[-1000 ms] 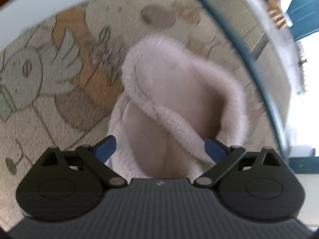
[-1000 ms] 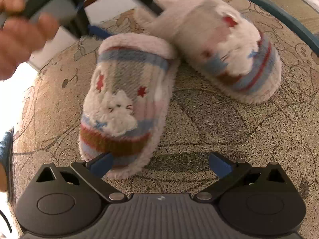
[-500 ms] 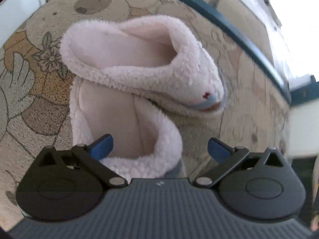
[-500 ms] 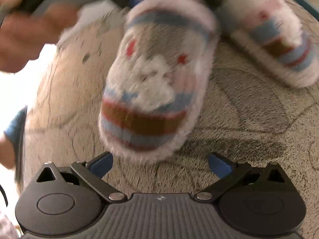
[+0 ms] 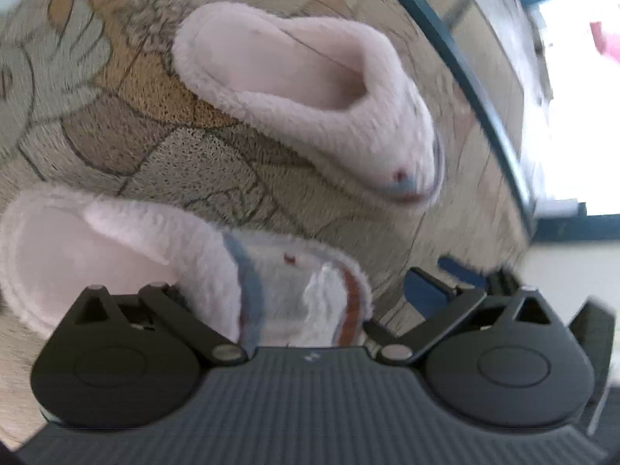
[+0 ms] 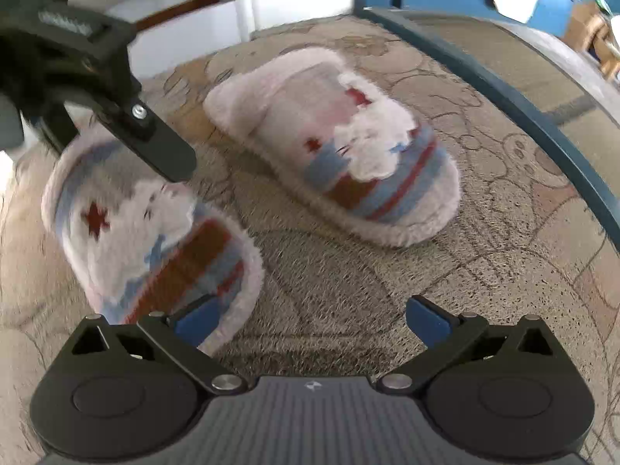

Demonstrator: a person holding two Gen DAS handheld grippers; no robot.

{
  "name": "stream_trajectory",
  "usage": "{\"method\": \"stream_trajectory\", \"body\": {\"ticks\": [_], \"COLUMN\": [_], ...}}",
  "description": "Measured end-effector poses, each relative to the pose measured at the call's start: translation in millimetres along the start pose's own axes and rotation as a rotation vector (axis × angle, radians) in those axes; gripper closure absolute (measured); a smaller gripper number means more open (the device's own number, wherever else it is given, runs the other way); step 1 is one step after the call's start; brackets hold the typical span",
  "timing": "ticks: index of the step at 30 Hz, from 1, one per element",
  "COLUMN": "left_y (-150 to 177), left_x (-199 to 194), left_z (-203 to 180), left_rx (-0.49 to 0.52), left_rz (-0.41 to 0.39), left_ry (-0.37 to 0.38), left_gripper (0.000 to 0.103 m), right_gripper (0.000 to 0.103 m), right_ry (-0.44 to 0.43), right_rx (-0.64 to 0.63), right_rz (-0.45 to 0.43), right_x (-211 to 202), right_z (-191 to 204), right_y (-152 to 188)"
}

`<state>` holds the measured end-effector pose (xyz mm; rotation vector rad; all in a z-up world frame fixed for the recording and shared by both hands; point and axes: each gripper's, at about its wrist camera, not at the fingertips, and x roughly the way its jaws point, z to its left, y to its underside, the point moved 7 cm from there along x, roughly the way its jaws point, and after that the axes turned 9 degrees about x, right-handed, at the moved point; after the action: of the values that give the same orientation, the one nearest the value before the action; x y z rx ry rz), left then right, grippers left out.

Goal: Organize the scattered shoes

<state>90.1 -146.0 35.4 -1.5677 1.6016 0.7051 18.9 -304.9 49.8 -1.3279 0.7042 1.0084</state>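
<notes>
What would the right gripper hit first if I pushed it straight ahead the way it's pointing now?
Probably bare mat first: the open right gripper points at the gap between the two slippers. The near slipper overlaps its left finger and might brush it; the far slipper lies beyond, slightly right. Depth is uncertain.

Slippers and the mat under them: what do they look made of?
The two slippers, one far and one near, look like plush fleece: fuzzy pile edges, striped knit-looking uppers with a fluffy white patch. The mat looks like coarse looped fibre, matte, with a printed drawing; the exact fibre is unclear.
</notes>
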Motion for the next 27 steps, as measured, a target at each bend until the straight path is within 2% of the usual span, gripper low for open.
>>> {"method": "stream_trajectory", "body": {"ticks": [3,5,8,13,15,17,21,25,27], "left_y": [0.2,0.4,-4.7,-5.7,-7.3,-9.1,-16.9,-27.7,-33.5], "left_x": [0.3,1.3,4.6,5.6,8.2,10.7,10.7,17.6,20.3], "left_z": [3.6,1.7,-7.8,-34.0,-36.4,-31.2,-15.8,-24.6,-31.3], "left_rx": [-0.045,-0.04,-0.024,0.0,0.0,-0.026,-0.115,-0.124,-0.113], "left_rz": [-0.046,-0.064,-0.08,-0.079,-0.074,-0.077,-0.076,-0.062,-0.077], "left_ry": [0.028,0.021,-0.008,0.143,0.121,0.109,0.149,0.168,0.158], "left_gripper": [0.0,0.0,0.0,0.0,0.0,0.0,0.0,0.0,0.0], "right_gripper": [0.0,0.0,0.0,0.0,0.0,0.0,0.0,0.0,0.0], "right_ry": [-0.119,-0.185,-0.189,-0.171,-0.181,-0.157,-0.063,0.072,0.097], "right_rx": [0.013,-0.044,-0.113,-0.056,-0.021,-0.027,-0.054,-0.037,-0.023], "right_rz": [0.051,0.093,0.108,0.082,0.076,0.039,-0.021,-0.082,-0.106], "right_x": [15.4,22.4,25.0,22.9,24.7,23.1,14.3,14.7,9.7], "right_z": [29.0,54.2,69.7,63.3,58.9,57.4,53.0,27.5,17.9], "right_y": [19.9,41.9,45.3,40.3,44.0,43.7,36.4,11.1,8.0]}}
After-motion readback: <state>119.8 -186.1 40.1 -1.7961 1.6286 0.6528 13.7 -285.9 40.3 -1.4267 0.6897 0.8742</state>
